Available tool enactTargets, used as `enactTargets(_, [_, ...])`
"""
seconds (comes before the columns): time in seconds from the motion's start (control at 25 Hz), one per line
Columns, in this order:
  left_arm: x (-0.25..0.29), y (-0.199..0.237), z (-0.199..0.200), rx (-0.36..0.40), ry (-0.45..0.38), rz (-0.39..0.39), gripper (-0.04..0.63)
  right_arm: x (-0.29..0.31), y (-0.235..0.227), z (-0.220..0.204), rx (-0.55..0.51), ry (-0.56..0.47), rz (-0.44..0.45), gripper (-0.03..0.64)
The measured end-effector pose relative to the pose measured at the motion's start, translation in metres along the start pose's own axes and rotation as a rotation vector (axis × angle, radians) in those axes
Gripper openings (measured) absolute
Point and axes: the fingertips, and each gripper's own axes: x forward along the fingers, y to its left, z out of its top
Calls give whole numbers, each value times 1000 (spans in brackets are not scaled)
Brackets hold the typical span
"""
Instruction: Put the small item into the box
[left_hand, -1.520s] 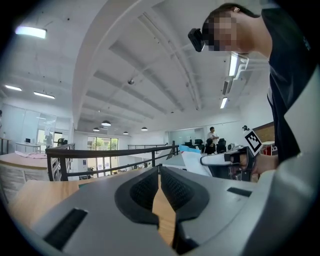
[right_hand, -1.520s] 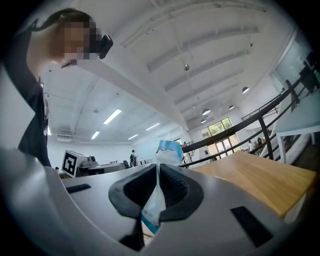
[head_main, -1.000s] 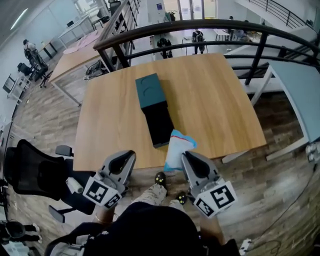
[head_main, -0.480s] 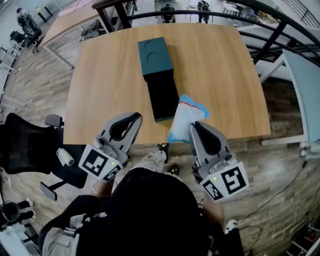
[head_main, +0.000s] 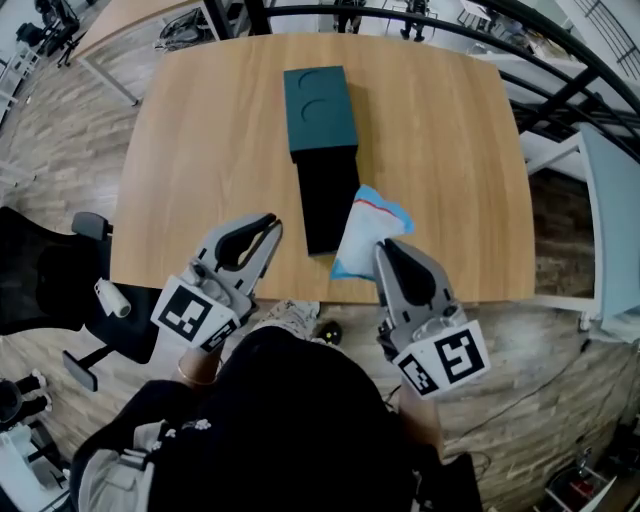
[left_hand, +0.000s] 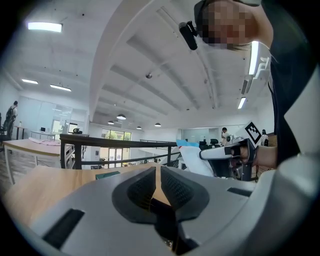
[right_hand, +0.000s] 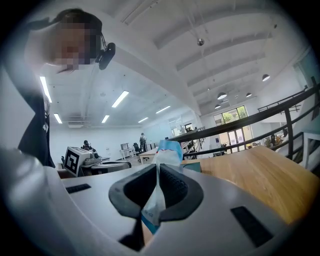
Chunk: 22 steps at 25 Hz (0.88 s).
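A long box lies in the middle of the wooden table (head_main: 200, 150), its teal part (head_main: 319, 108) far from me and its black part (head_main: 328, 198) near. My right gripper (head_main: 385, 248) is shut on a white plastic bag with a blue edge (head_main: 366, 232). The bag is held just right of the black part's near end, above the table's front edge. In the right gripper view the bag (right_hand: 167, 151) stands up between the pads of the right gripper (right_hand: 161, 172). My left gripper (head_main: 268, 222) is shut on nothing, left of the box. The left gripper view shows the left gripper (left_hand: 157, 172).
A black office chair (head_main: 40, 290) stands on the floor at the left. A dark railing (head_main: 560, 40) runs behind the table, and a grey table (head_main: 612, 220) is at the right. My shoes (head_main: 322, 330) show under the front edge.
Both grippers have moved forward from in front of the table to over its front edge. The bag has come with the right gripper, up beside the box's near end.
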Motion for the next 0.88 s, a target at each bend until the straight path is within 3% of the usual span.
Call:
enactTargets(0.48, [21, 67, -4, -33, 27, 5, 26, 78, -18, -13, -20, 115, 4, 31])
enactTargets(0.88, [26, 118, -20, -69, 20, 17, 28, 135, -33, -54, -38, 260, -21, 31])
